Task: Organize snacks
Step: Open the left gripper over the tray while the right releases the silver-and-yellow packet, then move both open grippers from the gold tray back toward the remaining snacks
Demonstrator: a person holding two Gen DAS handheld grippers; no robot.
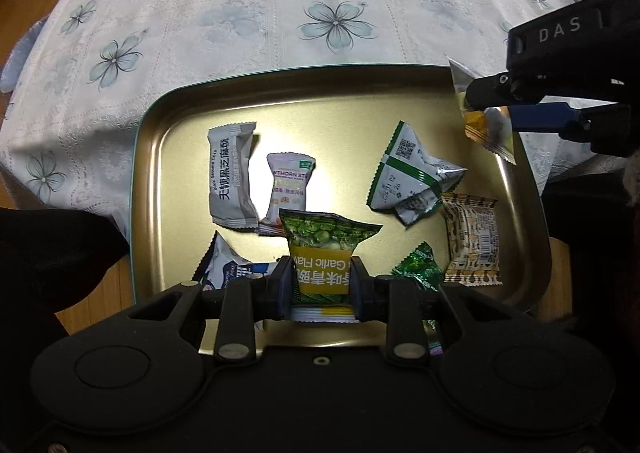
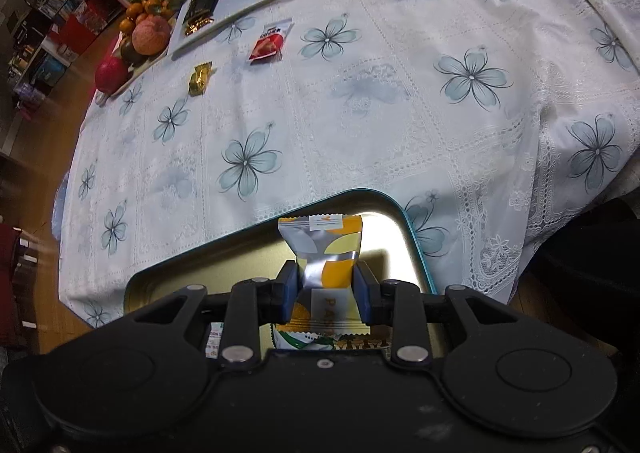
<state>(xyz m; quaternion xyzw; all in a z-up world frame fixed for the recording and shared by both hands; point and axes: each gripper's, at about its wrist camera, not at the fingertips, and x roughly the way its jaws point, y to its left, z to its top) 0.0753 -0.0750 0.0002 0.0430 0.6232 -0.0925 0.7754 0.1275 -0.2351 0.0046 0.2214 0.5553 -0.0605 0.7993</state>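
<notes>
Green pea packet [image 1: 325, 253] sits clamped in the left tool [image 1: 320, 285] above the tray [image 1: 168, 125].

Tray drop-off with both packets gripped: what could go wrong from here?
1. The right gripper holds the yellow-and-silver packet near the tray's corner rim; released there, it might slide onto the tablecloth.
2. The left gripper's green pea packet would likely land on the hawthorn packet.

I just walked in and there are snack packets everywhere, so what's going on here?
Someone is sorting snacks into a gold tray with two grippers. The left hand-held gripper grips a green garlic pea packet over the tray; the right hand-held gripper holds a yellow-and-silver packet above its corner. A gold candy and red packet lie on the tablecloth.
</notes>
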